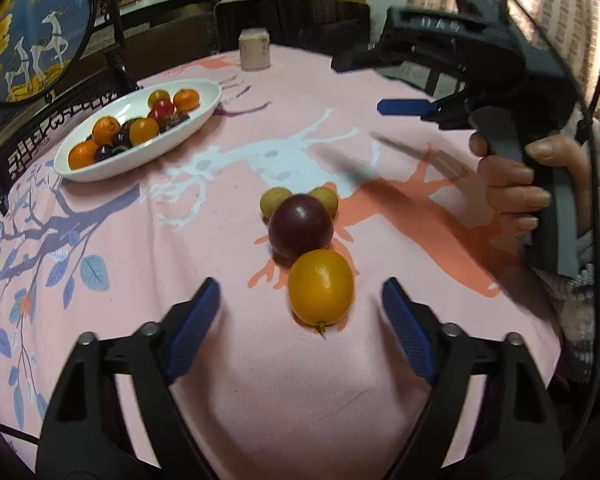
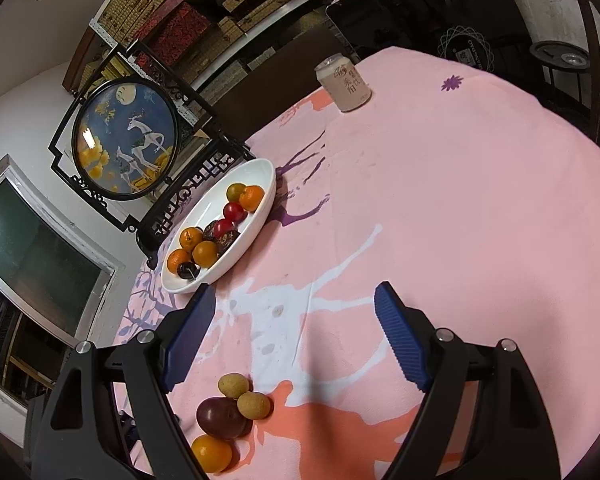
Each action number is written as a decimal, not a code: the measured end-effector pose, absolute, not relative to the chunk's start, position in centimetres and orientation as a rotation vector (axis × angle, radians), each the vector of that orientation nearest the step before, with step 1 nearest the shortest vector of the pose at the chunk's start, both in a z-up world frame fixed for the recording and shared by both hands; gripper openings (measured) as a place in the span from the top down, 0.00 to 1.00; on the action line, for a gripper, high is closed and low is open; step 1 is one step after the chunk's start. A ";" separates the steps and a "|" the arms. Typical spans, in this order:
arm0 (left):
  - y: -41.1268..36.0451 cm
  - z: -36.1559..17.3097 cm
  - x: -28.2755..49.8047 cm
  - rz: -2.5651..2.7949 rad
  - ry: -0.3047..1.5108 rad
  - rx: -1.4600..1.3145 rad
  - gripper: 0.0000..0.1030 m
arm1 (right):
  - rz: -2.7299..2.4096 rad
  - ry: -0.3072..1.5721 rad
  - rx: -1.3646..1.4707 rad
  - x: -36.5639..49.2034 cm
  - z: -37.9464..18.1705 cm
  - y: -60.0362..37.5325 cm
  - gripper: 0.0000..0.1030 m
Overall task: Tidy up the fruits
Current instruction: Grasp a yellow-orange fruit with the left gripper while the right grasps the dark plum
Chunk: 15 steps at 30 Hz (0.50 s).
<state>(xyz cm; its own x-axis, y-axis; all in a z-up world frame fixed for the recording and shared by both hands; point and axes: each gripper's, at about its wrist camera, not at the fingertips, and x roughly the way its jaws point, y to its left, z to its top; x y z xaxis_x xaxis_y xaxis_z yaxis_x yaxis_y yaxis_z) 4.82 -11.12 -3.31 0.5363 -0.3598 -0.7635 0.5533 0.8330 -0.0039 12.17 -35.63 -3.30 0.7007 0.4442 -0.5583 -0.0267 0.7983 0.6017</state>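
A small orange fruit [image 1: 321,287] lies on the pink tablecloth, just ahead of my open, empty left gripper [image 1: 300,300]. Behind it and touching it sits a dark purple fruit [image 1: 301,227], with two yellow-brown round fruits [image 1: 275,201] [image 1: 325,198] behind that. A white oval dish [image 1: 112,162] at the far left holds several oranges, red and dark fruits. My right gripper [image 2: 292,308] is open and empty, raised above the table. It shows in the left wrist view at the upper right [image 1: 404,107]. The same fruit cluster [image 2: 224,418] lies below its left finger; the dish [image 2: 256,236] is ahead to the left.
A pale drink can [image 1: 254,49] [image 2: 343,83] stands at the table's far edge. A round framed deer picture on a black carved stand [image 1: 32,40] [image 2: 126,136] stands behind the dish. The hand holding the right gripper [image 1: 516,184] is at the right.
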 end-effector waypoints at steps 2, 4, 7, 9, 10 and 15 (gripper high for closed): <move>-11.9 -3.7 4.9 -0.533 0.876 0.272 0.38 | 0.287 0.768 0.603 12.3 -3.4 -35.6 0.20; -12.3 -3.9 4.9 -0.539 0.898 0.266 0.50 | 0.289 0.768 0.602 12.3 -3.4 -35.6 0.20; -12.3 -3.9 4.9 -0.536 0.901 0.255 0.54 | 0.290 0.768 0.605 12.2 -3.4 -35.6 0.20; -12.3 -3.9 5.0 -0.535 0.904 0.242 0.56 | 0.291 0.771 0.603 12.2 -3.4 -35.5 0.20; -12.4 -3.9 5.0 -0.535 0.905 0.240 0.59 | 0.293 0.774 0.601 12.3 -3.4 -35.4 0.20; -11.8 -3.4 5.2 -0.531 0.885 0.215 0.66 | 0.298 0.776 0.577 12.3 -3.5 -35.1 0.20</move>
